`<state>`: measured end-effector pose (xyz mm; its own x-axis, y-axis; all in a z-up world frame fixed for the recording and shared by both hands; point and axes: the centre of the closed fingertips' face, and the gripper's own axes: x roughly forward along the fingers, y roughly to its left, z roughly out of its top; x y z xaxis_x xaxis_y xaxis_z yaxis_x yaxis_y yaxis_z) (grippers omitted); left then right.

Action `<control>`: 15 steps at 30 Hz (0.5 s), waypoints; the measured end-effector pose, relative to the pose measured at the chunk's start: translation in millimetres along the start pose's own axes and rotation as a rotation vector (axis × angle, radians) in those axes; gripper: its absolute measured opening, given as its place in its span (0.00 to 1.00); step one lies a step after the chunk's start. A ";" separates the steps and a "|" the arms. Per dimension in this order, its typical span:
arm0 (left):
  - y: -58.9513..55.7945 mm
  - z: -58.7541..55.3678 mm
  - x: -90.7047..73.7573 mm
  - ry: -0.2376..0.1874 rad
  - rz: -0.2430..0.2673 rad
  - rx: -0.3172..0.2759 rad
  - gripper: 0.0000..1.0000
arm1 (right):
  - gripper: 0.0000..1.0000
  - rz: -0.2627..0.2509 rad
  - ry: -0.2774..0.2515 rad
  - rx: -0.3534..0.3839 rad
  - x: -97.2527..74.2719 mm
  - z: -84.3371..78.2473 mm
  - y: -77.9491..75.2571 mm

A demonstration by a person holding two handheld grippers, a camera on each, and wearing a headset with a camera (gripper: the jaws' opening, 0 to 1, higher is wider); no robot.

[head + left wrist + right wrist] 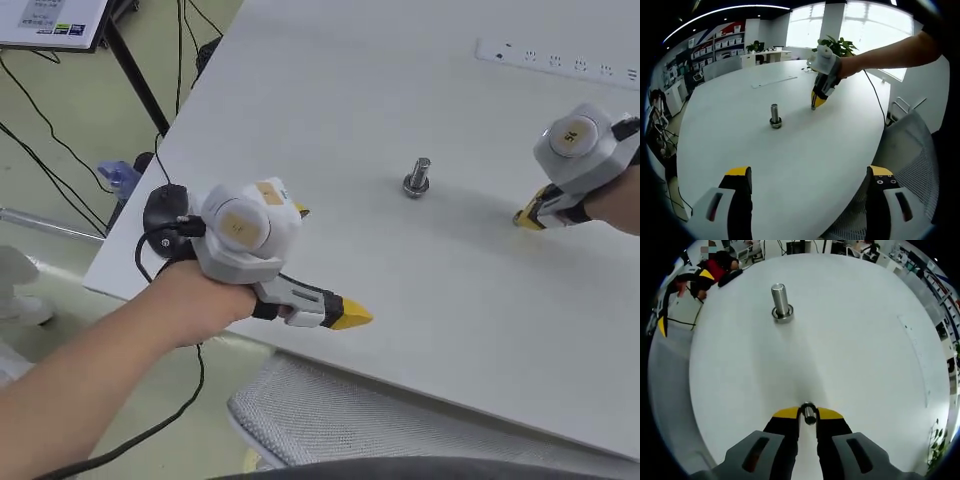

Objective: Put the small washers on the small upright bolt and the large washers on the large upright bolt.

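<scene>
A large steel bolt (pixel 417 177) stands upright on the white table (pixel 330 100), its head down with a ring around its base; it also stands ahead in the left gripper view (pixel 775 116) and in the right gripper view (pixel 781 302). My right gripper (pixel 528 218) is at the table's right, tips down on the surface, shut on a small upright metal bolt (pixel 809 413). My left gripper (pixel 325 262) hovers over the near left edge, jaws wide open and empty (pixel 810 172). The right gripper (pixel 816 101) shows across the table from it.
A white power strip (pixel 560 62) lies along the table's far side. A black device (pixel 165 205) with cables sits at the left edge. A grey mesh chair (pixel 330 410) stands below the near edge. Cables run over the floor at left.
</scene>
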<state>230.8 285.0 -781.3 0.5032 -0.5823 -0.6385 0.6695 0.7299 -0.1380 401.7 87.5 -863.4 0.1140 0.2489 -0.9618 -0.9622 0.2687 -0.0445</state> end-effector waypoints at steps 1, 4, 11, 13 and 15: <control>0.3 0.9 0.3 -0.005 0.000 0.000 0.95 | 0.13 0.000 0.000 0.000 -0.3 0.4 1.0; 1.4 1.2 0.7 -0.004 0.001 0.004 0.95 | 0.13 -0.002 0.005 -0.005 -1.3 1.3 3.2; 1.6 -1.5 1.6 0.002 -0.002 0.005 0.95 | 0.13 -0.008 0.006 -0.006 -3.3 2.1 5.7; 1.3 -3.3 1.0 0.005 0.000 0.007 0.95 | 0.14 -0.009 0.005 -0.005 -3.9 2.3 5.8; 2.0 -6.0 0.5 0.014 0.002 0.008 0.94 | 0.15 -0.002 0.000 0.002 -3.8 2.5 6.5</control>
<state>229.1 288.3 -786.4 0.4969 -0.5761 -0.6490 0.6733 0.7278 -0.1305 395.6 90.6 -859.4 0.1161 0.2480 -0.9618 -0.9613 0.2715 -0.0461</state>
